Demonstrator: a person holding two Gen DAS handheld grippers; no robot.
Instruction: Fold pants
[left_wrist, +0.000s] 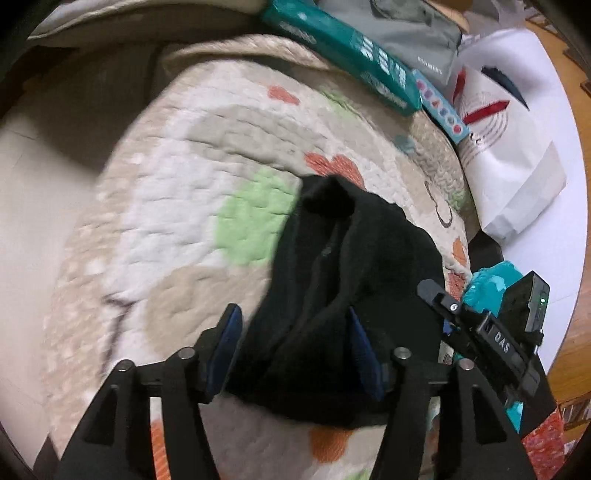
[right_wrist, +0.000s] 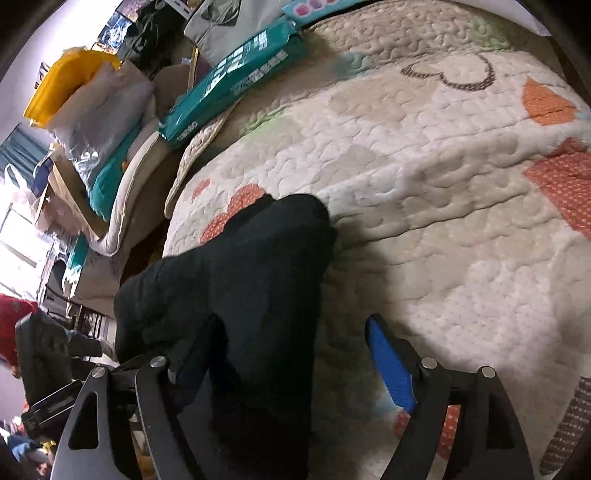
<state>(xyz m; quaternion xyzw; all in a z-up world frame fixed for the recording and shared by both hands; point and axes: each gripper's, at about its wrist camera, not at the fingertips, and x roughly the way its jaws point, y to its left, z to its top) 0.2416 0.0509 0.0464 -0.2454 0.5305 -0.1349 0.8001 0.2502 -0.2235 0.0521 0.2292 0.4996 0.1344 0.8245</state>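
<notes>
While both pairs of fingers stand spread apart, black cloth lies between them. Seen from the left wrist, the left gripper (left_wrist: 295, 350) has its blue-padded fingers (left_wrist: 229, 343) wide apart, with a bunched part of the black pants (left_wrist: 343, 295) lying in the gap; neither pad presses the cloth. Seen from the right wrist, the right gripper (right_wrist: 291, 354) is likewise spread, its right blue pad (right_wrist: 391, 365) bare over the bedding and its left finger partly hidden behind the pants (right_wrist: 240, 288). The pants form a crumpled dark heap on a quilted bedspread (left_wrist: 184, 206) of cream and beige with green and orange patches. In the left view the right gripper (left_wrist: 491, 328) shows at the pants' right edge, beside something teal. Beyond the pants, at the far edge of the quilt, lies a long teal package (left_wrist: 347, 55), with a white paper bag (left_wrist: 509, 147) near it to the right.
</notes>
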